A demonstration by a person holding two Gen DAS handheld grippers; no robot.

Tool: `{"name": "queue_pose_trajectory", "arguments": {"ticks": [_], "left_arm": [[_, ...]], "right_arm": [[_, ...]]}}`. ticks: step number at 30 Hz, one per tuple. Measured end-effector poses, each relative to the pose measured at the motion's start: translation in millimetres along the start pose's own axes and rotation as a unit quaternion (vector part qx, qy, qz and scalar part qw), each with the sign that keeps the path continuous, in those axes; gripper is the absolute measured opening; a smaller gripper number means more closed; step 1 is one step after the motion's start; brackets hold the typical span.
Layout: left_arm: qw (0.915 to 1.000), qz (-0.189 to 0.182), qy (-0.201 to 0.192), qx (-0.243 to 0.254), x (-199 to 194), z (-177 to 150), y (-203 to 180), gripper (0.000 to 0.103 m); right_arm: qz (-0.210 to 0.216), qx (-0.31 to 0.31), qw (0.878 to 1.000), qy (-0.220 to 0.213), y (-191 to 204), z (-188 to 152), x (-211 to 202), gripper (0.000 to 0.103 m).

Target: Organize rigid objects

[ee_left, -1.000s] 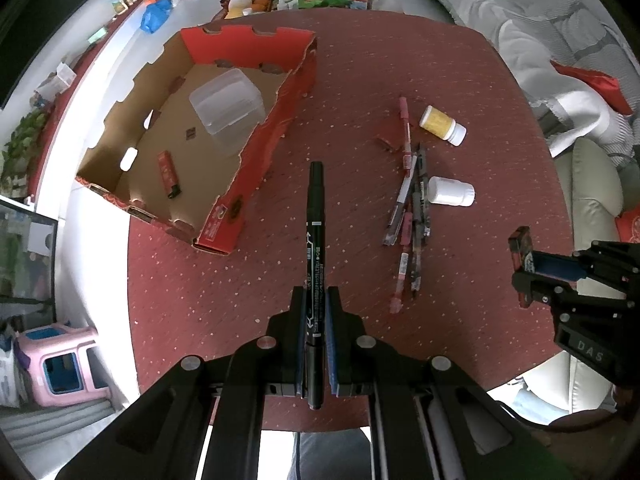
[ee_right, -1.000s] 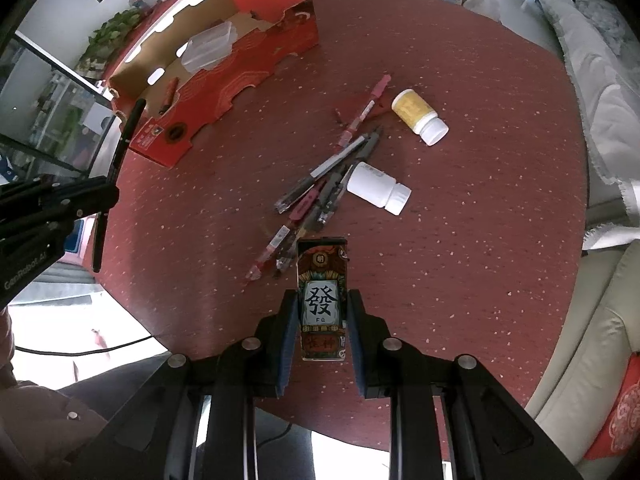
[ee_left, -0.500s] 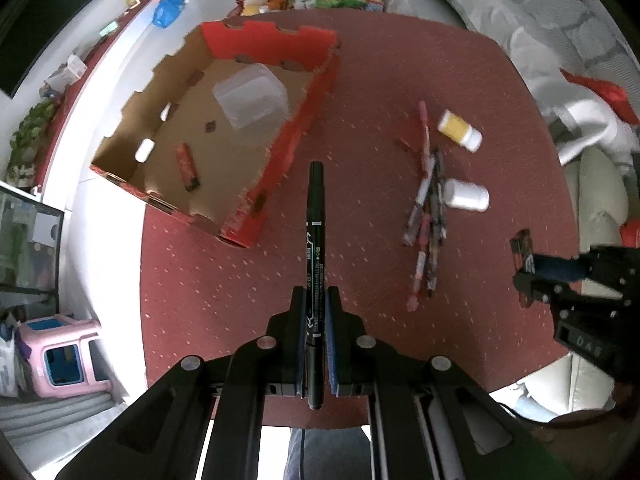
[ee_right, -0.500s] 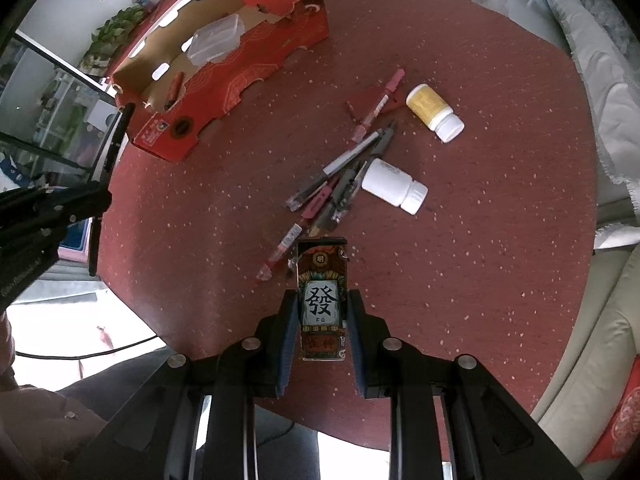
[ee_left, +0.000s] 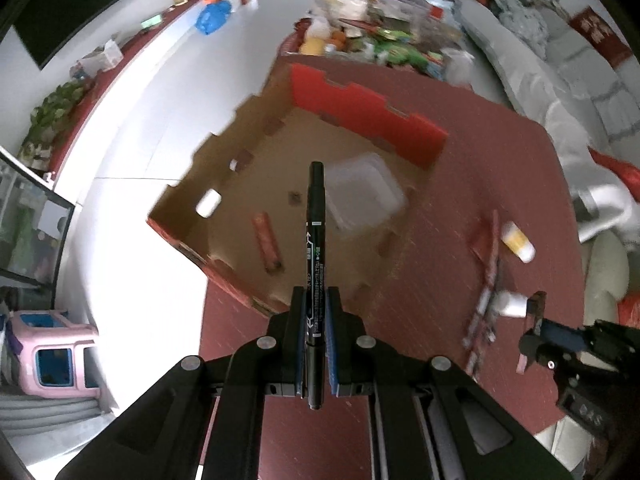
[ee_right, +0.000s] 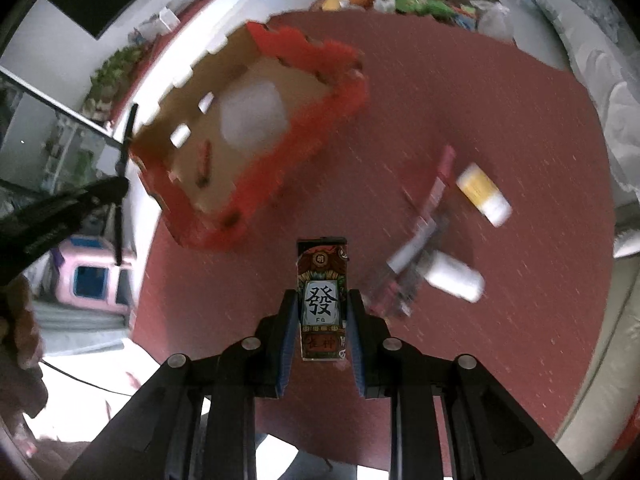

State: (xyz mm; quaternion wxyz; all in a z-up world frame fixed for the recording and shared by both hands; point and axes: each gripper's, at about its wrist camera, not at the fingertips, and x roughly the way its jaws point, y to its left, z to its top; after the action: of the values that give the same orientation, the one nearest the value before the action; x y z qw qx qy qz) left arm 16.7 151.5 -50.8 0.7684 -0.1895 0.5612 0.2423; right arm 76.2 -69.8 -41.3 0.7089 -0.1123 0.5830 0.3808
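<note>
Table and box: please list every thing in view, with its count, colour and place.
Table: one, red speckled top.
Cardboard box: one, red outside, on table.
Plastic container: one, clear, inside box.
Lighter: one, red, inside box.
Bottles: yellow, white, on table.
Pens: pile, count unclear, beside bottles.
Stool: one, pink, on floor.
Left gripper: shut on black marker.
Right gripper: shut on printed lighter.

You are working in a home living room: a pale sofa (ee_left: 560, 76) is curving along one side, houseplants (ee_left: 56, 108) are lining a wall ledge, and a pink stool (ee_left: 52, 356) is sitting on the floor.
</note>
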Motion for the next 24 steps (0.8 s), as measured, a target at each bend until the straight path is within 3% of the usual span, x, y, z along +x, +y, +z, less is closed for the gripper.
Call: {"name": "queue_pose_trajectory", "arguments": {"ticks": [11,24], "left_arm": [[0.9997,0.017,0.017,0.005,67.5,48.3,52.0,0.010],[0.9973,0.027,0.052,0.043,132.8,57.7,61.3,0.009]], "right_arm": [[0.031,0.005,0.999,-0.026,94.9,85.9,40.3,0.025],[0.013,0.026,0.999,0.018,120.1,104.7,107.7,0.025]]}}
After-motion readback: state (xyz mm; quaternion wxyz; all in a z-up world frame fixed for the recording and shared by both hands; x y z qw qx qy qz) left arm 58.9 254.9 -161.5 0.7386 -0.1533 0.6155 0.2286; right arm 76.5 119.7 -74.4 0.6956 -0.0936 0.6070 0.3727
